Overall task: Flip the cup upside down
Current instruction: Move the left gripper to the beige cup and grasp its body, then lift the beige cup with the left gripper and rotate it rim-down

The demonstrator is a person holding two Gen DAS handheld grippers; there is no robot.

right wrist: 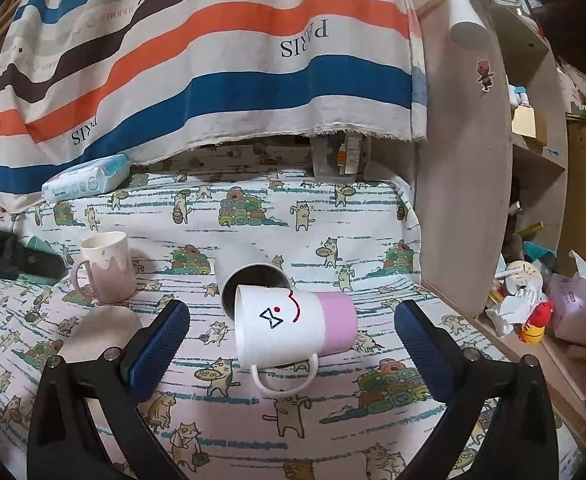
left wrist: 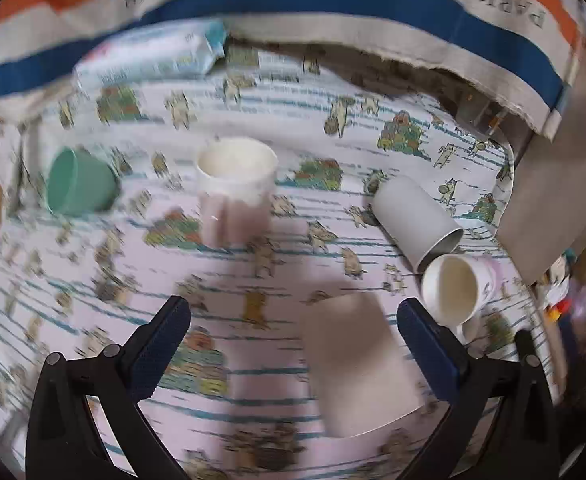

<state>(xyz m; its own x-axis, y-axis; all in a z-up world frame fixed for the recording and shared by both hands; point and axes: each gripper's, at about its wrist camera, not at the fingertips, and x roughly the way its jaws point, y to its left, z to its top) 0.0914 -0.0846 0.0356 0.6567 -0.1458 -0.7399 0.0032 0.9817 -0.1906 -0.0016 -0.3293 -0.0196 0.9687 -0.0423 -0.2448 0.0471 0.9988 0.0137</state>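
Observation:
A white mug with a pink base and a drawn face (right wrist: 293, 328) lies on its side on the cat-print cloth, handle toward me, between the open fingers of my right gripper (right wrist: 293, 344). It also shows in the left wrist view (left wrist: 457, 292). My left gripper (left wrist: 293, 344) is open and empty above an upside-down pale cup (left wrist: 357, 364). A pink-and-white mug (left wrist: 235, 192) stands upright ahead. A white cylinder cup (left wrist: 417, 220) lies on its side, touching the face mug. A green cup (left wrist: 79, 188) lies on its side at the left.
A striped cloth (right wrist: 213, 72) hangs over the back of the table. A wipes pack (right wrist: 85, 184) lies below it at the left. A wooden shelf unit (right wrist: 493, 160) with clutter and toys (right wrist: 533, 320) stands at the right. The left gripper's arm (right wrist: 9, 256) enters the right wrist view.

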